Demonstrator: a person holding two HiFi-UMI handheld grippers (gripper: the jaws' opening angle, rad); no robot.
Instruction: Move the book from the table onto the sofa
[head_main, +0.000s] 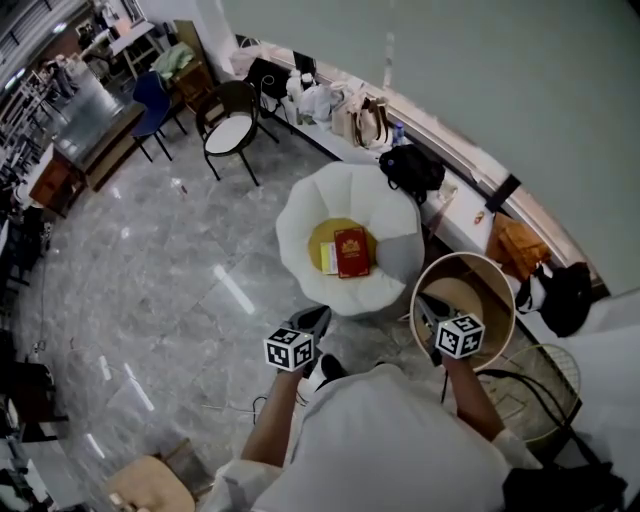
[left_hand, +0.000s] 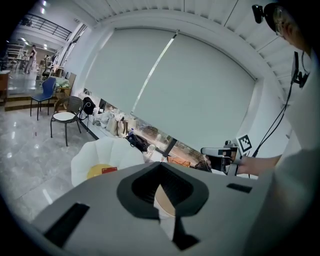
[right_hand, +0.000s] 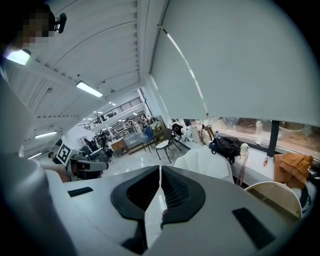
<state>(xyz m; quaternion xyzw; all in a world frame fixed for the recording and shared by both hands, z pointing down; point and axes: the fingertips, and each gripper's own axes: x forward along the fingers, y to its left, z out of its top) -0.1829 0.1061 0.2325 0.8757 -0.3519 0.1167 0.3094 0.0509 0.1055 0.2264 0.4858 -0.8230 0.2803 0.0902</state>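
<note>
The red book lies flat on a yellow cushion in the seat of the white petal-shaped sofa. To its right stands the round beige table, its top bare. My left gripper is held in front of the sofa, jaws shut and empty. My right gripper hovers at the table's near rim, also shut with nothing in it. In the left gripper view the shut left gripper points past the sofa, where the book shows. In the right gripper view the right gripper is shut.
A black chair with a white seat and a blue chair stand on the marble floor behind the sofa. Bags, a black backpack and a brown bag line the window ledge. A wire basket stands beside the table.
</note>
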